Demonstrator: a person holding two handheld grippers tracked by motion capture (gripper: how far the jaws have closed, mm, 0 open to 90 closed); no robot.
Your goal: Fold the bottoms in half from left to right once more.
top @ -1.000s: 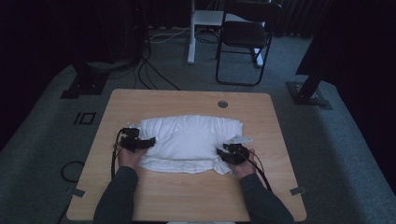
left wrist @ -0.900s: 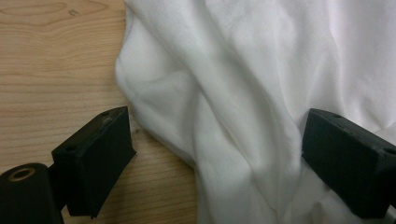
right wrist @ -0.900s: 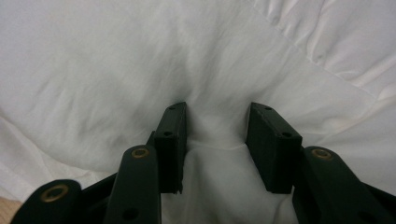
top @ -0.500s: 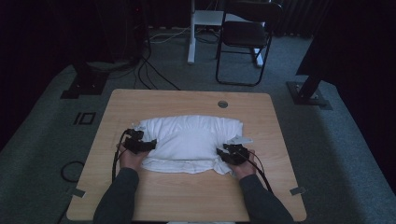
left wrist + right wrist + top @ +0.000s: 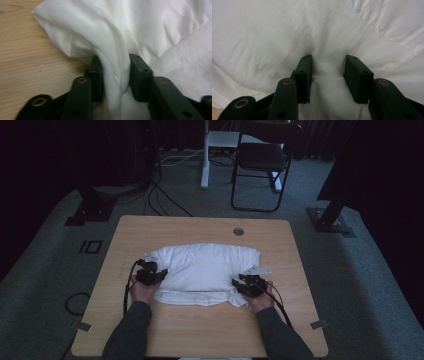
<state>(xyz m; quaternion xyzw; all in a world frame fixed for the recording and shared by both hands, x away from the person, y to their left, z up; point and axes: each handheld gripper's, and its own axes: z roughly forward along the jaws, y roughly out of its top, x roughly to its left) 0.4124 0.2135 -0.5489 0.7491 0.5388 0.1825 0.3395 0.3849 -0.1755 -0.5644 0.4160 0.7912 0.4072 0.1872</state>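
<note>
High view, left to right: the left gripper (image 5: pixel 159 274) has just been closing and now pinches a bunched fold of the white cloth (image 5: pixel 205 267), which lies mid-table (image 5: pixel 200 330). The right gripper (image 5: pixel 239 284) clamps the cloth's opposite edge.

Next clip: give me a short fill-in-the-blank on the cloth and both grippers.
1. The garment on the table is ____ in colour.
2. The left gripper, whose jaws have just been closing, pinches a bunched ____ of fabric.
3. The right gripper holds the garment's ____ side in the high view.

Missing words: white; fold; right
</note>
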